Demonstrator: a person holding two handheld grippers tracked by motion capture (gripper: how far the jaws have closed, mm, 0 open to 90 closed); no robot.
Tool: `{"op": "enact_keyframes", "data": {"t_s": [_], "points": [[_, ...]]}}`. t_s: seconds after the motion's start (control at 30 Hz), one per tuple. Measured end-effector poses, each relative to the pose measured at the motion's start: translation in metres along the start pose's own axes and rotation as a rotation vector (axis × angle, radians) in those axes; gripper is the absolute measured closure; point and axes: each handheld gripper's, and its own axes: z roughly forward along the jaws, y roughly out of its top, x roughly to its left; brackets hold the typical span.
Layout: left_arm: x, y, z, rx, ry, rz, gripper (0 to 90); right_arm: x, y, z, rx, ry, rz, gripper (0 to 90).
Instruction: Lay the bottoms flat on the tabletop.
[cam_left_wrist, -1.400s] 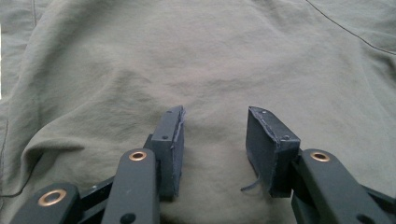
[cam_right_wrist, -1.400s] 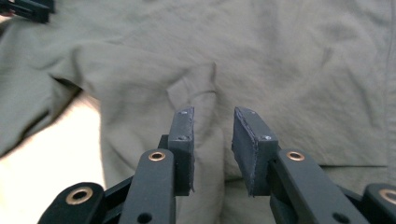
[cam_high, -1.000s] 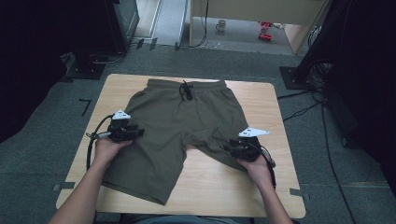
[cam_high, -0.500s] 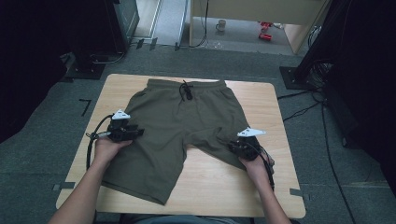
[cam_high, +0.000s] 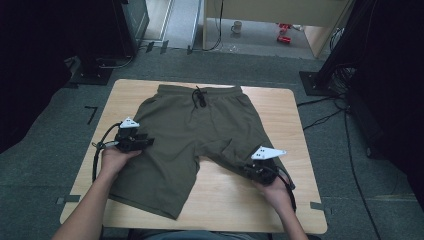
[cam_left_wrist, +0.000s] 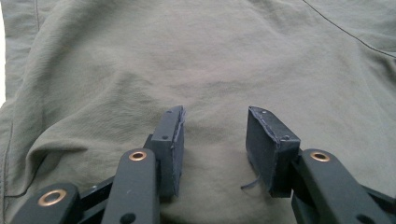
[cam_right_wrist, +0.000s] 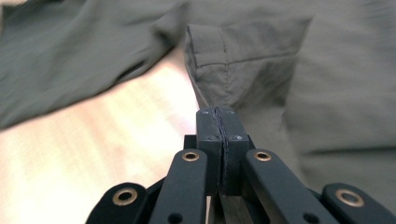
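Olive shorts (cam_high: 200, 135) lie flat on a counter (cam_high: 280, 107). The left gripper (cam_left_wrist: 212, 135) hovers over one leg, jaws apart and empty. The right gripper (cam_right_wrist: 218, 122) has its jaws pressed together at the other leg's hem.

Shorts (cam_right_wrist: 261, 70) blurred beyond closed jaws

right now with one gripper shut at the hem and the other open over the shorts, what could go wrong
1. The right gripper is shut at the very hem edge of the olive green fabric shorts; whether cloth is pinched is unclear, so a pull may slip.
2. The left gripper is open above flat cloth, holding nothing; lifting now would likely drag the shorts across the wooden table.
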Motion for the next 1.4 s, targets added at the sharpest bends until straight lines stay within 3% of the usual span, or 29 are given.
{"op": "enact_keyframes", "data": {"t_s": [0.27, 0.47, 0.53, 0.63, 0.7, 0.8, 0.93, 1.13, 1.27, 1.4], "points": [[-0.001, 0.0, 0.0, 0.002, 0.0, 0.0, 56.7, 0.036, -0.027, -0.004, 0.044, 0.08, -0.023, 88.7], [-0.001, 0.0, -0.001, 0.002, 0.0, 0.003, 56.2, 0.052, -0.043, -0.008, 0.114, 0.132, -0.038, 88.7], [-0.001, 0.0, -0.001, 0.002, 0.0, 0.001, 56.2, 0.056, -0.045, -0.011, 0.126, 0.138, -0.048, 83.0], [-0.002, 0.0, 0.0, 0.005, -0.002, 0.0, 56.2, 0.059, -0.043, -0.014, 0.07, 0.124, -0.068, 70.7], [-0.003, 0.0, 0.001, 0.006, -0.001, 0.008, 56.2, 0.058, -0.038, -0.015, 0.002, 0.092, -0.097, 63.5], [-0.004, 0.001, 0.001, 0.005, -0.004, 0.011, 56.2, 0.051, -0.026, -0.012, -0.057, 0.023, -0.111, 63.1], [-0.002, 0.0, 0.001, 0.002, -0.002, 0.003, 56.2, 0.031, -0.009, 0.002, -0.125, -0.05, -0.054, 62.8], [-0.001, -0.001, -0.001, 0.001, 0.004, -0.001, 56.2, 0.001, 0.014, 0.029, -0.165, -0.129, 0.036, 53.9], [0.0, -0.001, 0.0, 0.002, 0.007, -0.004, 55.0, -0.005, 0.019, 0.053, -0.133, -0.19, 0.042, 40.2], [0.0, -0.004, 0.001, 0.015, 0.012, -0.005, 53.4, -0.012, 0.015, 0.076, -0.042, -0.21, 0.077, 40.4]]}}
